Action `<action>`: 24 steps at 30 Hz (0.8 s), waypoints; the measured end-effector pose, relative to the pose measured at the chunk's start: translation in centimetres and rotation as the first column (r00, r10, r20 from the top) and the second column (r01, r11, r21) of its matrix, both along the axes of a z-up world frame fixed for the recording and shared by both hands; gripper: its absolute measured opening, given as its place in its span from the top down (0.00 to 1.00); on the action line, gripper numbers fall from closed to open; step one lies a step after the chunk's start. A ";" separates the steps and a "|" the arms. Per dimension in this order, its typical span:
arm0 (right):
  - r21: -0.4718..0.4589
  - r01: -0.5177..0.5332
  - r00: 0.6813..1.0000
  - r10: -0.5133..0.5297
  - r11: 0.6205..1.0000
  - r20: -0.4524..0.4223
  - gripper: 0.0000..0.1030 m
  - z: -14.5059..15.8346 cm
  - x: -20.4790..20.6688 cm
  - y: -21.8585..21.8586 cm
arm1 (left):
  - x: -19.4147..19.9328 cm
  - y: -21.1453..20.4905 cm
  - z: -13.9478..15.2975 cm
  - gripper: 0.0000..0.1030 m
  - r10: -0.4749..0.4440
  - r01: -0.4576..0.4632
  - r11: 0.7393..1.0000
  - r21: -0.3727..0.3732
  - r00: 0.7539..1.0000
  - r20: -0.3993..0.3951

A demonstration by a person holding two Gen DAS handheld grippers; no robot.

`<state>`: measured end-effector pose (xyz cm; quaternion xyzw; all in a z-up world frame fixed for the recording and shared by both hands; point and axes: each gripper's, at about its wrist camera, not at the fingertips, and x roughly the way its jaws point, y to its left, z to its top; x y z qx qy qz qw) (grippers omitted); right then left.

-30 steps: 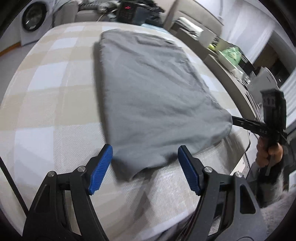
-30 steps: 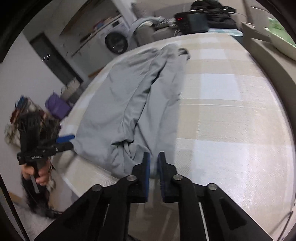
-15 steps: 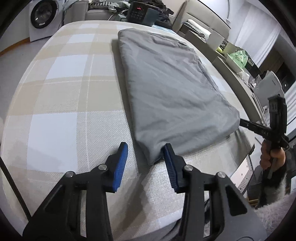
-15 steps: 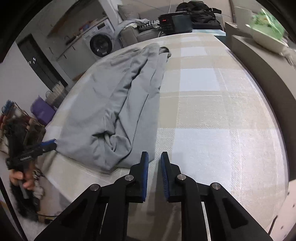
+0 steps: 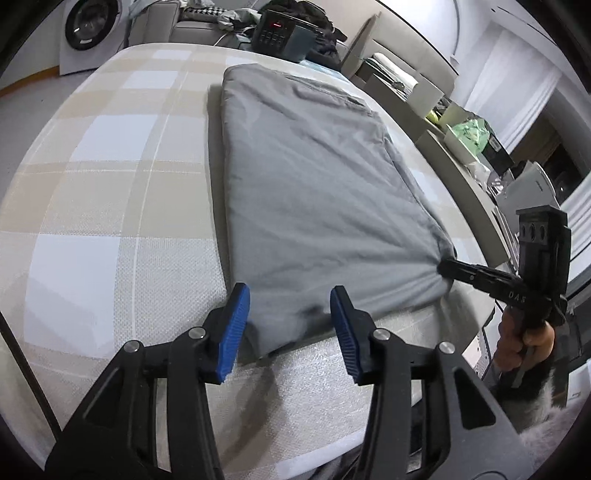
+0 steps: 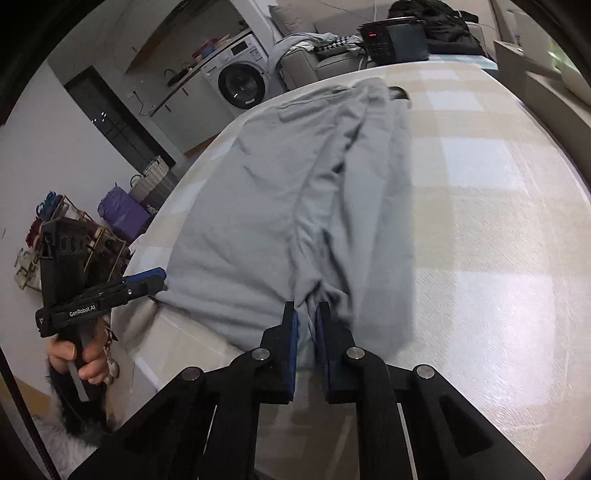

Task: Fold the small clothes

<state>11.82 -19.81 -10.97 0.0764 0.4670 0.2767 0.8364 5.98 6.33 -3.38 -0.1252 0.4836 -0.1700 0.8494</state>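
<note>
Our gray garment (image 5: 317,192) lies on the checked tabletop (image 5: 110,192), long axis running away from us toward the far edge, its near end at the front edge. Our left gripper (image 5: 290,325) stands spread apart around the near left corner. Our right gripper (image 6: 306,328) is clamped on bunched cloth at the near right corner. A black radio (image 5: 277,29) sits beyond the far end, a washing machine (image 6: 240,83) off left.
</note>
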 end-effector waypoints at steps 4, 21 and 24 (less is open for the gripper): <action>0.028 -0.001 0.999 0.000 1.000 0.036 0.77 0.9 -0.9 -1.4 | 0.3 0.5 0.1 0.59 0.007 -0.007 1.000 -0.024 1.000 -0.015; 0.060 0.184 0.983 -0.184 0.981 -0.006 0.54 0.5 9.4 0.0 | 9.6 1.8 -1.5 0.66 0.171 -0.173 0.978 -0.115 0.985 -0.030; -0.015 0.181 0.983 -0.181 0.983 0.039 0.76 0.2 9.7 1.0 | 10.8 1.4 -1.7 0.80 0.171 -0.173 0.980 -0.094 0.985 -0.027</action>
